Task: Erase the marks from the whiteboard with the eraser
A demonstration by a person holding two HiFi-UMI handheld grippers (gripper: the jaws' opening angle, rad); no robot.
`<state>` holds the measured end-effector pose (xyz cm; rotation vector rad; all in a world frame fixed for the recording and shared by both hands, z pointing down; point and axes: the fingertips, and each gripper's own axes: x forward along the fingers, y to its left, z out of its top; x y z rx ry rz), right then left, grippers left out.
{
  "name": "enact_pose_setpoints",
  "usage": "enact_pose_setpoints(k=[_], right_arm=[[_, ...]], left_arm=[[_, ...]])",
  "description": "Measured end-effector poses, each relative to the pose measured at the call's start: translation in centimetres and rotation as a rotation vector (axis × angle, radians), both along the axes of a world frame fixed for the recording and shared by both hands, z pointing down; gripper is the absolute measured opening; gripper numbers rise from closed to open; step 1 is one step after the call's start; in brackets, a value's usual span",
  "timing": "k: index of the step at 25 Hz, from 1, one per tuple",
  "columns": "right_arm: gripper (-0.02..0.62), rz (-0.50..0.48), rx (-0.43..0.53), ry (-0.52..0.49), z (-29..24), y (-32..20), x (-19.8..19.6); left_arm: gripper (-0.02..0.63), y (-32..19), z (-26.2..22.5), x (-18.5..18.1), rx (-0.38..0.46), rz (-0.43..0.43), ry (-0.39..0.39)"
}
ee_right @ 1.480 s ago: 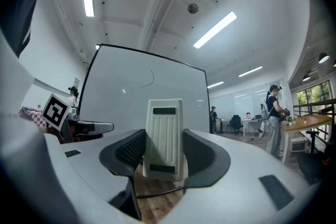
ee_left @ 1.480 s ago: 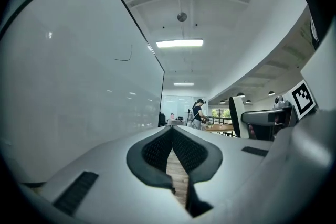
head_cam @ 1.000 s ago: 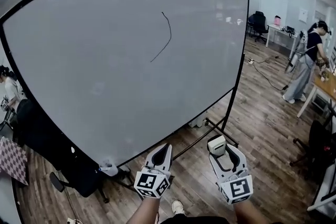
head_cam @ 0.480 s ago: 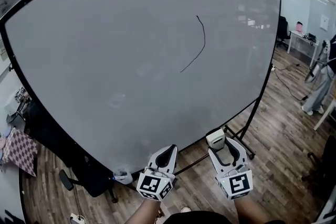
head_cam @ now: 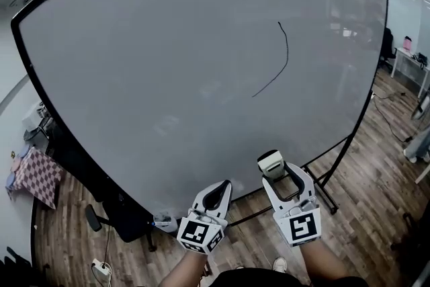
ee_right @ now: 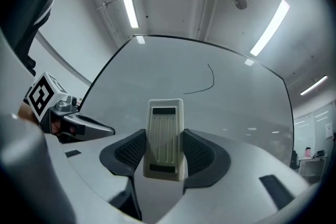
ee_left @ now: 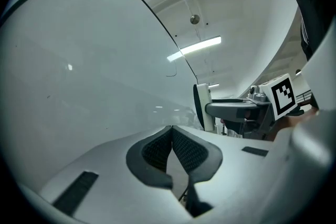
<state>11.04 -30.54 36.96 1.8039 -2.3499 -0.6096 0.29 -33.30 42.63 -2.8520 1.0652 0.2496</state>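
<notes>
eraser (ee_right: pixel 166 139), one unit, cream, stands upright, pinched between the jaws of the right gripper (head_cam: pixel 285 176), low in front of the single whiteboard (head_cam: pixel 168 44). one curved black mark (head_cam: pixel 279 64) sits on the board's upper right. left gripper (ee_left: pixel 170 136), beside the right one: jaws pressed together, nothing between them

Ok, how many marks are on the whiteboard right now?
1: a thin curved black line in the upper right area of the whiteboard, above the eraser clamped in the right gripper. No other strokes show, though very faint ones could escape these views.
</notes>
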Motion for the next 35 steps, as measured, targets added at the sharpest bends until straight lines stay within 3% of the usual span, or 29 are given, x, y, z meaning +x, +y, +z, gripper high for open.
enact_pose_setpoints(k=[8, 13, 23, 31, 35], right_arm=[[0.245, -0.102, 0.123, 0.053, -4.7, -3.3, -0.7], [0.244, -0.182, 0.148, 0.056, -7.3, -5.7, -1.9], [0.245, -0.148, 0.074, 0.115, -10.2, -10.1, -3.1], [0.249, -0.152, 0.070, 0.124, -10.4, -10.2, -3.1], [0.247, -0.108, 0.096, 0.123, -11.8, -10.3, -1.3]], left_arm=[[0.018, 0.3, -2.8, 0.2, 0.032, -0.091, 0.008], [0.018, 0.3, -3.7, 0.0, 0.048, -0.156, 0.005], [0.018, 0.7, -4.1, -1.6, 0.051, -0.248, 0.027], [0.018, 0.7, -3.8, -0.9, 0.048, -0.242, 0.033], [0.018, 1.0, -3.5, -0.7, 0.039, -0.236, 0.034]])
